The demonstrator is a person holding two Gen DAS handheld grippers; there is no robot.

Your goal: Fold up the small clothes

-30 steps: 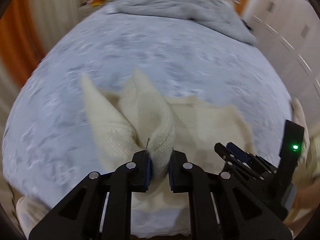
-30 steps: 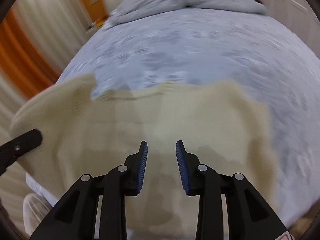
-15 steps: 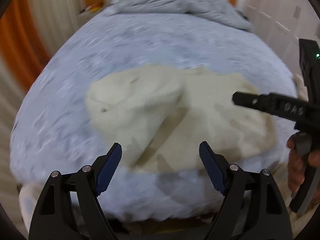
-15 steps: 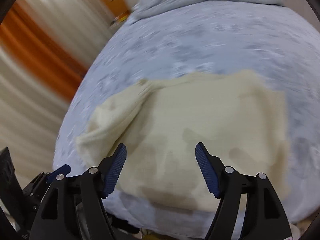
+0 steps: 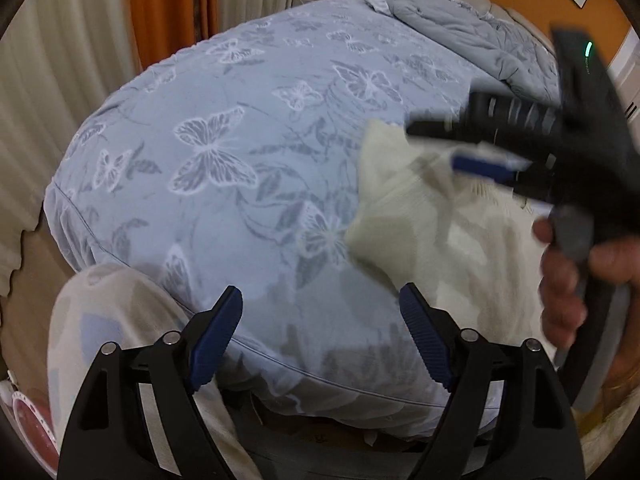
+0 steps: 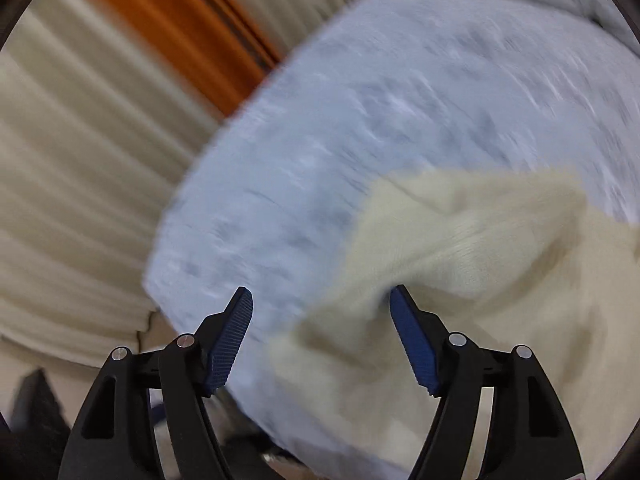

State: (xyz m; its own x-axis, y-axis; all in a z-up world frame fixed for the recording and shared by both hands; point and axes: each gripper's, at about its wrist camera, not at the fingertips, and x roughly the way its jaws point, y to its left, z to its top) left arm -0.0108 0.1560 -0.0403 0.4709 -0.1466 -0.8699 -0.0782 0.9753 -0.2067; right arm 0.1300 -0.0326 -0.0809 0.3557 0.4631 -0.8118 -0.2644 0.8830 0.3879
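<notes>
Standing spread apart over the near edge of the bed [image 5: 248, 184], the left gripper [image 5: 320, 344] is seen with nothing between its blue pads; its jaws are opening a little further at this moment. A pale trouser leg [image 5: 104, 320] of the person is visible just below and to its left. The right gripper [image 6: 320, 344] is likewise released, its jaws wide, with the edge of the cream knitted garment [image 6: 460, 280] lying under its right pad but not pinched (the picture is blurred, so contact cannot be told).

A second ago a bunched fold of the knit was clamped in the left jaws, and the right jaws were held narrow over the spread cloth. Both grips are now let go and the garment is left lying on the butterfly-printed bedcover, toward the near right part of the bed, with one part laid over the rest. One fold is judged to be set down, and the grippers are being repositioned for the next.

Farther off, a rumpled grey duvet [image 5: 460, 32] is seen at the head of the bed, with the orange curtain [image 5: 172, 8] beyond.
</notes>
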